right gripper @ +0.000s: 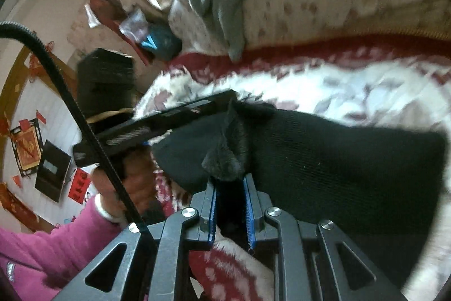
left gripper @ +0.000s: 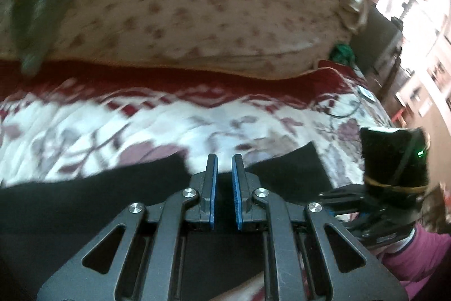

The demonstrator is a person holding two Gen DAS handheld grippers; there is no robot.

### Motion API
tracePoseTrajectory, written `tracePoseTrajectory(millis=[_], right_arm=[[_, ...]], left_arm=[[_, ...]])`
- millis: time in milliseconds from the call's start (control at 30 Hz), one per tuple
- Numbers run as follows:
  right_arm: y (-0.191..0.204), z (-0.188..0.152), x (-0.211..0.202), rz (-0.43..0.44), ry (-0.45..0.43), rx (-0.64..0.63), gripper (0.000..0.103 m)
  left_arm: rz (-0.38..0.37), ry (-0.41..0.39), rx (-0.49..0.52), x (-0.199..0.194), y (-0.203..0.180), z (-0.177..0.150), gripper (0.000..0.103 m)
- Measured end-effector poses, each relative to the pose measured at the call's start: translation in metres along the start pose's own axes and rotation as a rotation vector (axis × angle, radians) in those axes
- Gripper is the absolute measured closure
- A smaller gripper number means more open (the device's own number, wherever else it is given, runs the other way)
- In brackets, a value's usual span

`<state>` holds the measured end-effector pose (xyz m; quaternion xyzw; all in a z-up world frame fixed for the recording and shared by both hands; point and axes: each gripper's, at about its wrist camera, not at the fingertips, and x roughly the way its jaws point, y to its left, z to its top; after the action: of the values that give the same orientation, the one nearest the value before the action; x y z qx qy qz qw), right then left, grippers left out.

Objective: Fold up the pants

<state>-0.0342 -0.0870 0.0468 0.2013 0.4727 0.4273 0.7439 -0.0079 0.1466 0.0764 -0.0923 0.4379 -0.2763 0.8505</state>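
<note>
The right gripper pinches a bunched tuft of the black pants, the fabric filling the gap between its blue pads. The garment trails ahead of it and off to its right across the floral bedspread. This looks like a hold on an edge or corner, suited to lifting that end and carrying it over for a fold.

The left gripper stands with its jaws narrowly apart, and no cloth can be made out between the tips. Black fabric lies directly beneath and to either side of it, so it seems poised above the pants, perhaps to pin or take a second hold.

In the right wrist view the left gripper's body reaches in from the left, its end meeting the cloth just ahead of the right fingers. Whether it touches is unclear. Both views are motion-blurred. The pants' waistband and legs cannot be told apart, and much of the garment is cut off below. A flowered quilt lies beyond.
</note>
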Motion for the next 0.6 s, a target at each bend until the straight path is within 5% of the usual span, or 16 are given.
tracePoseTrajectory(millis=[200,300,433,500,600], right_arm=[[-0.007,0.001,0.029,0.060,0.019,0.093,0.073],[0.000,0.003,0.004,0.068,-0.008,0.092,0.069],[-0.002,-0.002,-0.050,-0.023,-0.095,0.072,0.065],[-0.013,-0.007,-0.078,-0.105,-0.135,0.087,0.064],[-0.034,-0.017,-0.105,-0.174,-0.179,0.141,0.062]], left_arm=[[0.027,0.006,-0.034,-0.006,0.012,-0.018,0.094],[0.006,0.005,-0.071,-0.008,0.010,-0.021,0.094],[-0.007,0.015,-0.105,-0.013,0.000,-0.027,0.091],[-0.011,0.026,-0.114,-0.013,-0.006,-0.031,0.061],[-0.043,0.029,-0.137,-0.014,-0.014,-0.041,0.046]])
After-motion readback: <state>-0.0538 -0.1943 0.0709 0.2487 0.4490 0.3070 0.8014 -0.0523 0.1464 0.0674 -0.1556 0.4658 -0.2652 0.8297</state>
